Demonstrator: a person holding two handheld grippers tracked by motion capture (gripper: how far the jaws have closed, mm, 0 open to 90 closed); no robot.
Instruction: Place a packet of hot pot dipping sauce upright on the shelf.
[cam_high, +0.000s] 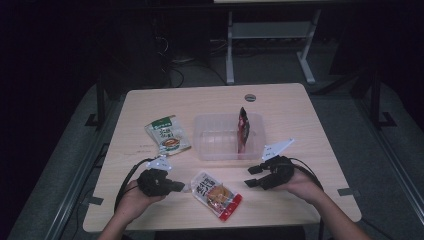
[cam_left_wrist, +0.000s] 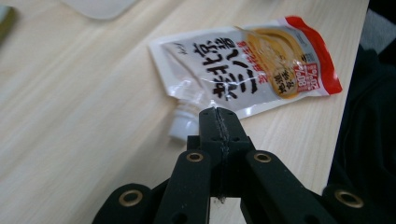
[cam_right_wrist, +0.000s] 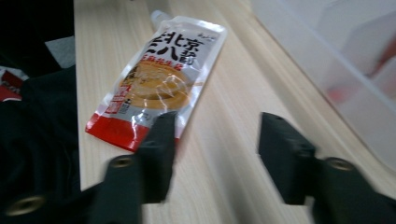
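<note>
Left fingers (cam_left_wrist: 218, 122) were pressed together right at the spout of the sauce pouch (cam_left_wrist: 252, 65), lower middle of the table (cam_high: 300, 107); its long axis ran toward my half-spread, empty right fingers (cam_right_wrist: 215, 154).

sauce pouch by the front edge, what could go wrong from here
1. The left gripper has its jaws shut right at the sauce pouch's white cap; whether it pinches the cap is unclear, so a lift may leave the pouch behind.
2. The right gripper stands open beside the pouch's red end, with nothing between its jaws; closing there may only nudge it.
3. The pouch lies near the table's front edge, so a push could slide it off.
</note>
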